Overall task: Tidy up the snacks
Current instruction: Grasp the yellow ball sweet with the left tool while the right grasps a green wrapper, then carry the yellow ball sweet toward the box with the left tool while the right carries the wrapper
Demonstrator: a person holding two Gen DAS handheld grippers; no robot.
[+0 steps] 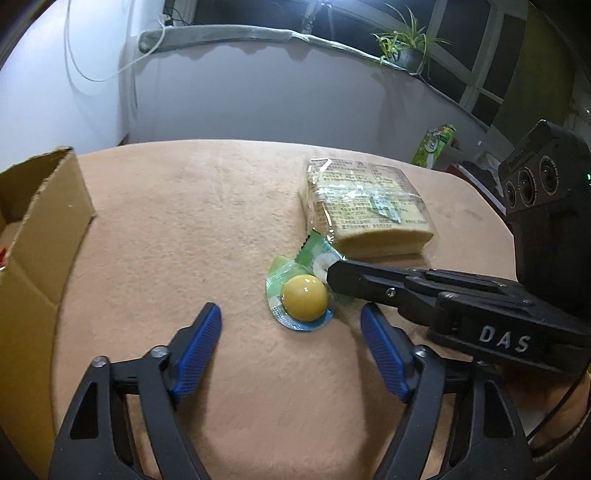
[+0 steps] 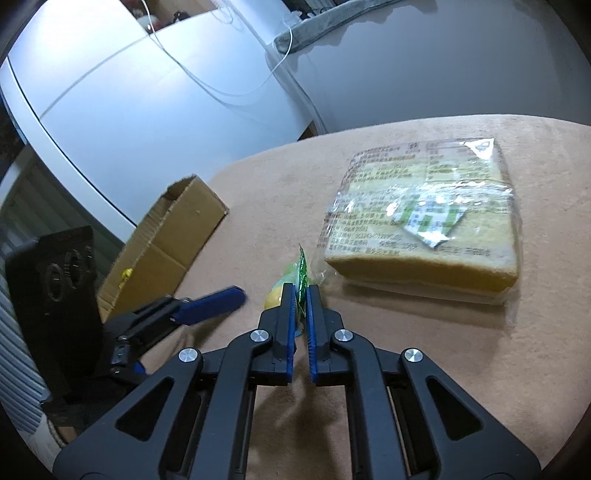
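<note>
My right gripper (image 2: 301,295) fingers pinch green candy wrapper (image 2: 302,275) beside bread pack (image 2: 424,221). My left gripper (image 1: 291,332) fingers spread wide, empty. Beige surface (image 1: 184,221); cardboard box (image 1: 40,229) left.

A table (image 1: 184,206) covered in beige, fuzzy cloth fills the near scene. Beyond its far edge runs a pale grey-white wall (image 1: 258,99), with a thin white cable (image 1: 79,70) hanging down at the left. Along the top of the wall lies a grey padded strip (image 1: 221,33) on the sill. Above it are dark windows (image 1: 461,33) with pale frames. A green spider plant (image 1: 404,40) in a dark pot stands on the sill at far right. The light is dim and cool.
</note>
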